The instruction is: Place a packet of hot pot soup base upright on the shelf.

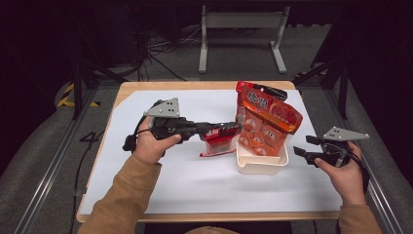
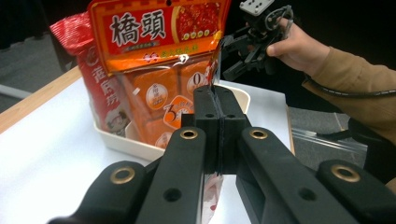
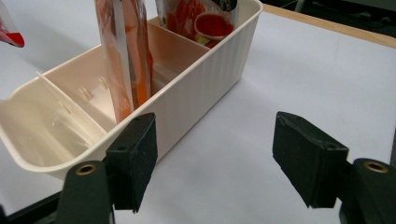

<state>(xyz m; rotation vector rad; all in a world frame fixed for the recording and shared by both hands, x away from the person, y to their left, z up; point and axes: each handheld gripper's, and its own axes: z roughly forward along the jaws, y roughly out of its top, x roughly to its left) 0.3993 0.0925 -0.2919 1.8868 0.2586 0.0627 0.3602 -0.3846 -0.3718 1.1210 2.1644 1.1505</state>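
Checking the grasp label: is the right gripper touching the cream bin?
Apart. In the right gripper view the right gripper has open jaws, with white table visible between its near pad and the cream bin; the high view agrees.

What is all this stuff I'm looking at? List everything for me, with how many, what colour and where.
Table: one, wooden edge with a white top, centre of the room.
Bin: one, cream, divided into compartments, right of the table's middle.
Orange packet: one, orange and red, standing upright in the bin's middle compartment.
Red packet: one, red, standing in the bin's far compartment.
Small pouch: one, red and clear, beside the bin, clamped in the left tongs.
Frame: one, grey metal, on the floor beyond the table.
Cables: several, dark, on the floor at the back.
Left tongs: one, black, shut on the small pouch.
Right tongs: one, black, open, right of the bin.
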